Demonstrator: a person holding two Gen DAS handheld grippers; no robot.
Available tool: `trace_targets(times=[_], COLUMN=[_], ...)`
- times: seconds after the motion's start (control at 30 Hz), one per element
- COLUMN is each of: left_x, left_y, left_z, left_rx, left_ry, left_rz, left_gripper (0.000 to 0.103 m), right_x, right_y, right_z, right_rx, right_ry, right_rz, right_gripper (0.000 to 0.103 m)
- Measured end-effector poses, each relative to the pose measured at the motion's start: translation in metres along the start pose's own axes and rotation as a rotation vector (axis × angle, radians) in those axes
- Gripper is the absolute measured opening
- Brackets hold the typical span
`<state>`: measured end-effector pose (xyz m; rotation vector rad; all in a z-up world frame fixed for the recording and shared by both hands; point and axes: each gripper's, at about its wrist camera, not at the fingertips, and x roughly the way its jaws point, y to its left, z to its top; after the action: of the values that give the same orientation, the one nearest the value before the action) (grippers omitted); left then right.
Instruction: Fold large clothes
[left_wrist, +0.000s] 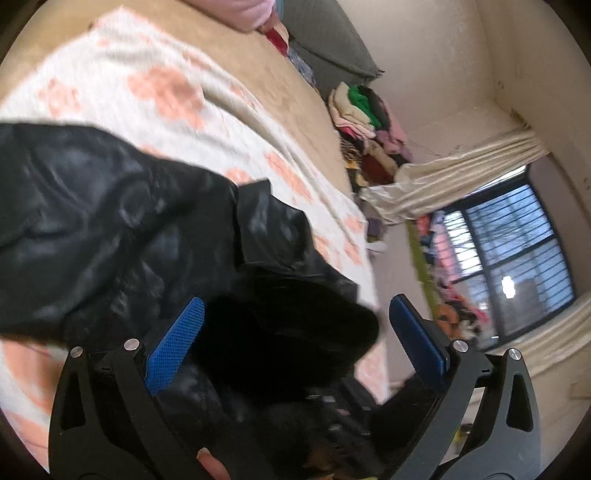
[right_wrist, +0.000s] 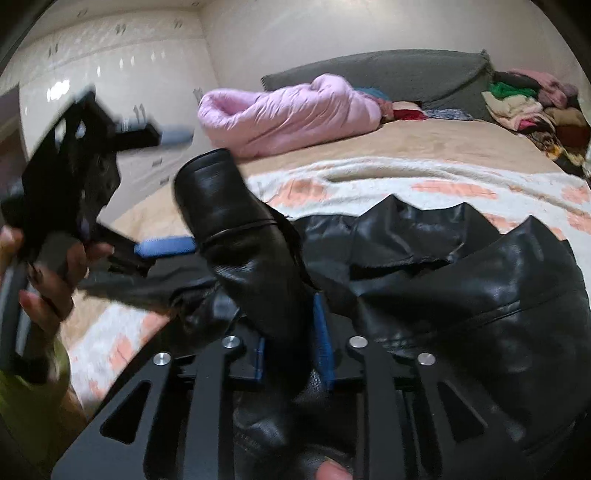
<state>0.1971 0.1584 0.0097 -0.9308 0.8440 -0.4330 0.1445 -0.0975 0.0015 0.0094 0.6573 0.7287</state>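
Note:
A black leather jacket (left_wrist: 110, 221) lies crumpled on a white blanket with orange flowers (left_wrist: 155, 85) on the bed. My left gripper (left_wrist: 295, 317) is open, its blue pads wide apart, with dark jacket cloth between them but not clamped. In the right wrist view the left gripper (right_wrist: 177, 188) shows at the left, open, held by a hand. My right gripper (right_wrist: 291, 332) is shut on a sleeve of the jacket (right_wrist: 236, 221), which sticks up between the blue pads. The rest of the jacket (right_wrist: 461, 277) spreads to the right.
A pink puffy jacket (right_wrist: 291, 110) lies at the head of the bed against a grey headboard (right_wrist: 388, 74). A pile of clothes (left_wrist: 365, 122) stands beside the bed. A window (left_wrist: 509, 258) with cream curtains and a white wardrobe (right_wrist: 110, 74) bound the room.

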Motion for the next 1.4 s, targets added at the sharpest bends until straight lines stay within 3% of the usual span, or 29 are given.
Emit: trace_targets(times=[0.07, 0.17, 0.23, 0.5, 0.7, 0.73, 0.77, 0.83, 0.9, 0.93, 1.07, 1.27, 1.33, 1.4], left_x=[-0.003, -0.008, -0.009, -0.007, -0.001, 0.002, 0.004, 0.015, 0.022, 0.025, 0.019, -0.023, -0.027, -0.021], left_y=[0.003, 0.014, 0.021, 0.050, 0.058, 0.057, 0.055, 0.050, 0.047, 0.046, 0.023, -0.075, -0.086, -0.075], left_z=[-0.004, -0.009, -0.011, -0.036, -0.045, -0.044, -0.045, -0.044, -0.043, -0.043, -0.036, -0.021, -0.021, -0.020], left_rx=[-0.010, -0.022, -0.033, -0.089, -0.110, -0.102, -0.094, -0.063, -0.034, -0.016, 0.083, 0.433, 0.500, 0.502], left_ry=[0.007, 0.006, 0.017, 0.089, 0.101, 0.091, 0.095, 0.112, 0.112, 0.109, 0.067, -0.134, -0.164, -0.157], left_rz=[0.000, 0.085, 0.128, 0.203, 0.202, 0.190, 0.196, 0.242, 0.273, 0.297, 0.301, 0.260, 0.257, 0.314], left_gripper=[0.094, 0.094, 0.094, 0.094, 0.094, 0.087, 0.064, 0.036, 0.025, 0.009, 0.002, 0.001, 0.001, 0.001], right_x=[0.007, 0.008, 0.002, -0.037, -0.056, -0.058, -0.062, -0.069, -0.075, -0.078, -0.093, -0.126, -0.129, -0.124], right_y=[0.010, 0.016, 0.021, 0.001, -0.030, -0.035, -0.042, -0.051, -0.062, -0.067, -0.090, -0.147, -0.172, -0.201], right_z=[-0.006, -0.015, -0.022, -0.028, -0.025, -0.025, -0.025, -0.027, -0.028, -0.029, -0.028, 0.000, 0.009, 0.016], right_rx=[-0.037, -0.053, -0.061, 0.011, 0.092, 0.109, 0.128, 0.154, 0.181, 0.191, 0.220, 0.292, 0.341, 0.410], right_ry=[0.044, 0.094, 0.119, 0.055, 0.004, -0.003, -0.013, -0.024, -0.036, -0.040, -0.063, -0.132, -0.136, -0.112], right_rz=[-0.005, 0.045, 0.055, 0.059, -0.005, -0.016, -0.032, -0.053, -0.078, -0.089, -0.144, -0.308, -0.347, -0.387], right_gripper=[0.041, 0.078, 0.087, 0.087, 0.075, 0.074, 0.072, 0.071, 0.070, 0.069, 0.067, 0.067, 0.067, 0.068])
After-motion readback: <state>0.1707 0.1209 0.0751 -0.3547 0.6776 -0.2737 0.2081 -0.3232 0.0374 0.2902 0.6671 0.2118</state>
